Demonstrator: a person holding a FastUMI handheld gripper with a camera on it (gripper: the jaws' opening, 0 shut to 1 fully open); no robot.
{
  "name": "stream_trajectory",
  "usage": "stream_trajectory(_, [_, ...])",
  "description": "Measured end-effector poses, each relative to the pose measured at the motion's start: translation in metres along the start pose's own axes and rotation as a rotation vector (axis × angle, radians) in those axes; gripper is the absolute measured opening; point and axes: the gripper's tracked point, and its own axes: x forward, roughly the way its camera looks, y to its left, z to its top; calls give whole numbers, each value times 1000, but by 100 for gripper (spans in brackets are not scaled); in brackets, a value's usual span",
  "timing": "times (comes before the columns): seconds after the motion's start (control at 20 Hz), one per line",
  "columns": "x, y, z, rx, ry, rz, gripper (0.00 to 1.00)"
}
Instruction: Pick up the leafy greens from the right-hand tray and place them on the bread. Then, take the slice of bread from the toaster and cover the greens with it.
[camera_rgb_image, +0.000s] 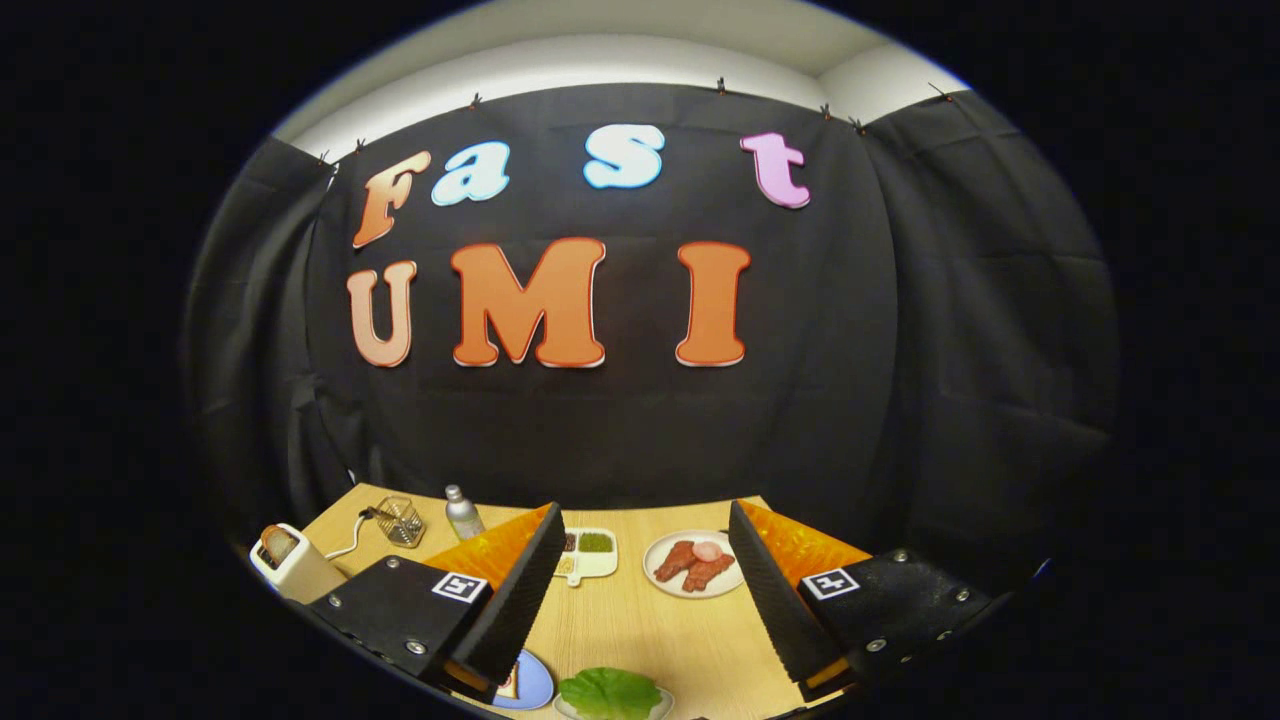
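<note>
Leafy greens (610, 692): we see them nearest us, lying on a small tray (662, 703) low between the fingers, with nothing touching them.
Blue plate (532, 682): we note it just beside the greens, near the left finger's base; a bread slice (509, 686) appears to lie on it, mostly hidden.
Gripper (640, 545): we find its fingers spread wide apart, grasping nothing, raised above the wooden table (640, 620).
White plate (660, 580): we see it beyond the fingertips, holding reddish meat pieces (692, 567).
Divided dish (590, 553): we place it beside the white plate, with green and brown fillings.
Toaster (292, 565): we log it at the table's far left, a slice of bread (279, 545) standing in its slot.
Bottle (463, 512): we count it upright at the back, near a wire basket (401, 520).
</note>
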Motion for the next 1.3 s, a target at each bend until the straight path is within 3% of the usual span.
stream_trajectory(0.4, [15,4,-106,-69,294,29,98])
stream_trajectory(0.8, [-3,23,-242,-54,716,126,97])
stream_trajectory(1.3, [-15,41,-336,-137,951,173,94])
